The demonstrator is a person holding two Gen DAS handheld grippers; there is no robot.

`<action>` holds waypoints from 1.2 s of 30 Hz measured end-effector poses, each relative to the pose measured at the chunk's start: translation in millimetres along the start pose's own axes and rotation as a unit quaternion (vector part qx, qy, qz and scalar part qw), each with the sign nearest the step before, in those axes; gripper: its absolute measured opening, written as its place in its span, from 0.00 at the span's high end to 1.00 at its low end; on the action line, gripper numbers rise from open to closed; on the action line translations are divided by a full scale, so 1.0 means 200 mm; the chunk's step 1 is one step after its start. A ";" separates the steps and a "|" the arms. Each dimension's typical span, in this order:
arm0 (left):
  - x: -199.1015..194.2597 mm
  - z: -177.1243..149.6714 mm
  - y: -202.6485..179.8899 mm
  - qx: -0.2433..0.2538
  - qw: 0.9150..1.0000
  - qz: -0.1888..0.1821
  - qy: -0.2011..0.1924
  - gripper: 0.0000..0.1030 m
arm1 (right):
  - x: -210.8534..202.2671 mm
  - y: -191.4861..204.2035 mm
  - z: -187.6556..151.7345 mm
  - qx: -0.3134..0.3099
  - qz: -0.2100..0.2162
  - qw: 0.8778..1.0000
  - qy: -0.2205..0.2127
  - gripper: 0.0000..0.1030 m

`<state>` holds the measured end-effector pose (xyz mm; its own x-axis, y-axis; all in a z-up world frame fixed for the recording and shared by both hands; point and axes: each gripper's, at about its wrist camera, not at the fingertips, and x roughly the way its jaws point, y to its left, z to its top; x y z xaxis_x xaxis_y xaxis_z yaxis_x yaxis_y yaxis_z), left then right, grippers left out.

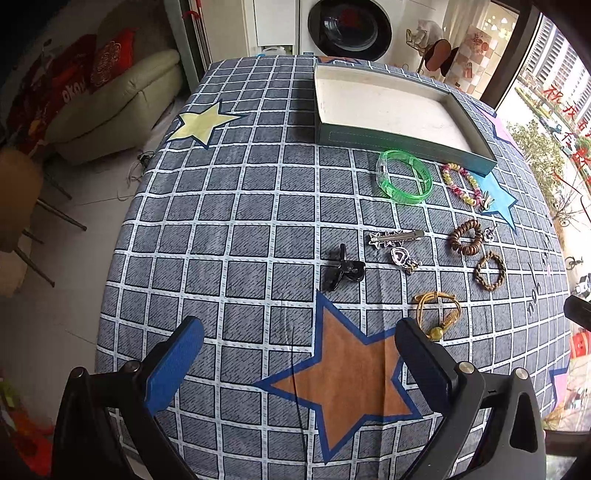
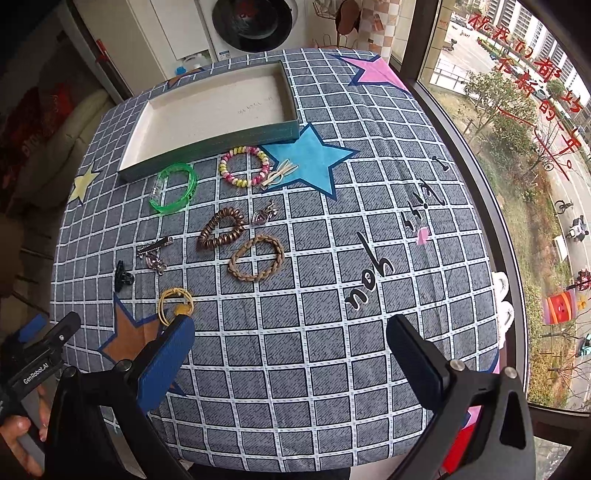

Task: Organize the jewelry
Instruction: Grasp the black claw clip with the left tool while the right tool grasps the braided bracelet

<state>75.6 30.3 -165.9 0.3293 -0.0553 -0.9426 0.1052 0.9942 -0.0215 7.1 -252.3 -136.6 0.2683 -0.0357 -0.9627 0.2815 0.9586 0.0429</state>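
An empty teal tray [image 1: 399, 142] [image 2: 210, 146] with a white inside sits at the far side of the table. In front of it lie a green bangle [image 1: 404, 177] [image 2: 173, 188], a pink-yellow bead bracelet [image 1: 463, 182] [image 2: 243, 166], a brown coil band [image 1: 466, 236] [image 2: 221, 229], a braided tan bracelet [image 1: 489, 271] [image 2: 256, 257], a yellow cord bracelet [image 1: 437, 314] [image 2: 175, 301], a silver clip [image 1: 395, 236] [image 2: 155, 245], a heart charm [image 1: 404, 258] and a black claw clip [image 1: 341, 271] [image 2: 122, 277]. My left gripper [image 1: 299, 343] is open above the brown star. My right gripper [image 2: 291, 339] is open over bare cloth.
The table wears a blue checked cloth [image 1: 240, 206] with stars. A window [image 2: 517, 147] runs along the right edge. A washing machine [image 1: 349, 29] stands beyond the far edge, a sofa [image 1: 110, 103] to the left. The left gripper's body [image 2: 40, 354] shows in the right wrist view.
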 end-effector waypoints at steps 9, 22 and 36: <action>0.24 0.11 -0.07 -0.002 1.000 -0.003 0.004 0.00 | 0.34 -0.03 0.11 -0.022 0.006 1.000 0.020 0.00; 0.46 0.17 -0.12 0.008 1.000 0.000 0.021 0.13 | 0.59 0.09 0.22 -0.085 0.003 0.996 0.028 0.28; 0.37 0.18 -0.17 0.023 0.999 -0.028 0.002 0.65 | 0.57 0.31 0.24 -0.115 0.029 0.993 0.020 0.93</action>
<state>129.8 -10.0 -222.6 0.3174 -0.1102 -0.9419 0.1657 0.9844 -0.0593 99.3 -210.4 -231.1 0.2399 0.0277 -0.9704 0.0486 0.9980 0.0405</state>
